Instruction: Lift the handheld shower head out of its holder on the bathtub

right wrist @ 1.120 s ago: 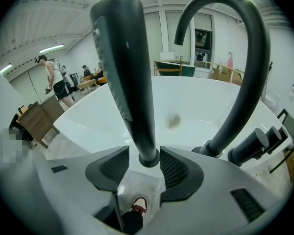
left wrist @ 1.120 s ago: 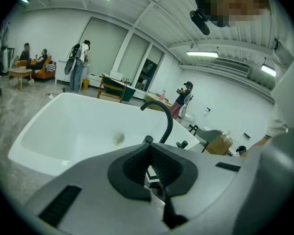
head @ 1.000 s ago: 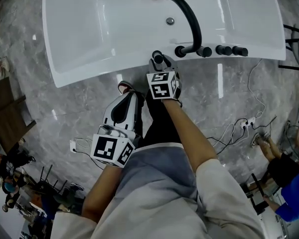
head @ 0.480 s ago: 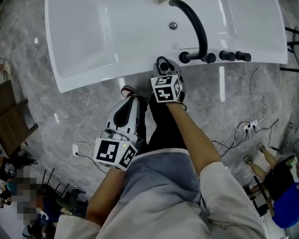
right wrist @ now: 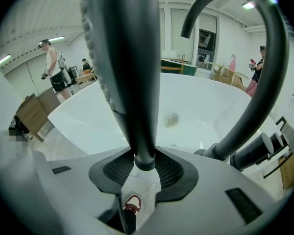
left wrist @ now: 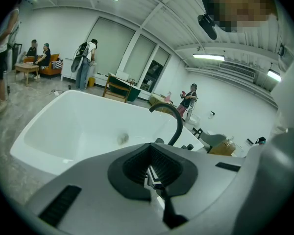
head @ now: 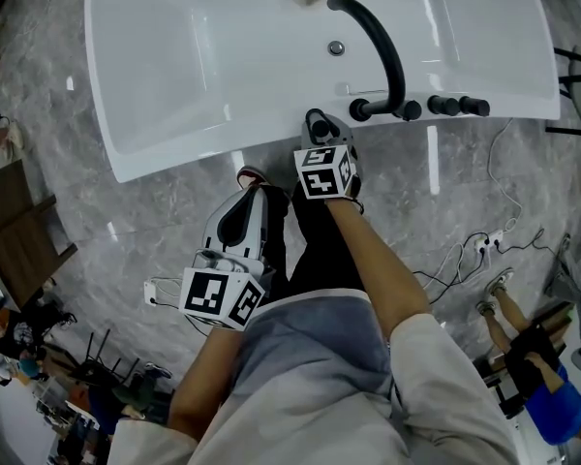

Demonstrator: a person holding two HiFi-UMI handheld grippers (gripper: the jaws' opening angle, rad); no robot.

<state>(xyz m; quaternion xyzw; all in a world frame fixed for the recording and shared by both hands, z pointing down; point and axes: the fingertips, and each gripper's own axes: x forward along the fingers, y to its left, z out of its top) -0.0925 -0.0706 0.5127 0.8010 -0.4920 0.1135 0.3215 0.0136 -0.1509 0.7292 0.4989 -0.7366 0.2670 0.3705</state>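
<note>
The black handheld shower head stands upright on the near rim of the white bathtub. My right gripper reaches down over it; in the right gripper view the handle runs between the jaws of the right gripper, which are closing, and both pads touch it. My left gripper hangs over the floor short of the tub, shut with nothing in it. The left gripper faces the bathtub in its own view.
A black arched faucet spout and a row of black knobs stand on the rim right of the shower head. Cables and a power strip lie on the marble floor at the right. Wooden furniture stands at the left.
The view shifted slightly between one second ago and now. Both grippers have stayed where they were; the right one remains over the shower head at the rim.
</note>
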